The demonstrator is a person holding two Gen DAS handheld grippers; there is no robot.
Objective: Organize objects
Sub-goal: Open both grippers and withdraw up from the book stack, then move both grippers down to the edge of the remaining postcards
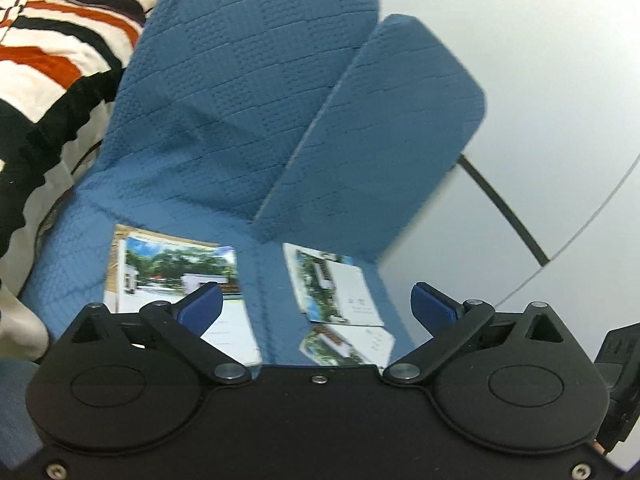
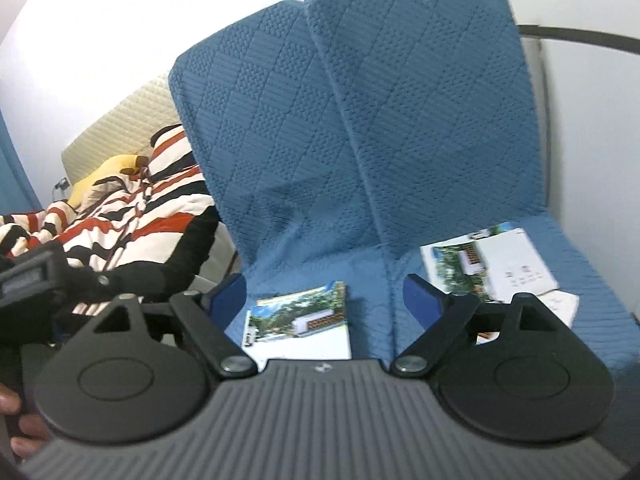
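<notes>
Both claws wide open and empty, left claw point(image 1: 316, 304) and right claw point(image 2: 324, 300) above the booklets point(image 2: 304, 320) lying flat on the blue seat point(image 2: 360, 272) just ahead; next, probably drop and grip one.

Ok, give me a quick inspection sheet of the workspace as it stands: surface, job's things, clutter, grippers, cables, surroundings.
Surface: blue quilted seat with two upright back cushions.
Job's things: one booklet lies flat on the left seat; two more booklets overlap on the right seat.
Clutter: striped blanket and a yellow item left of the seat.
Grippers: left gripper open, nothing between its fingers; right gripper open, nothing between its fingers. Both are above the booklets, not touching them.
Cables: thin cord across the blanket.
Surroundings: white wall, cream padded board behind the blanket.
</notes>
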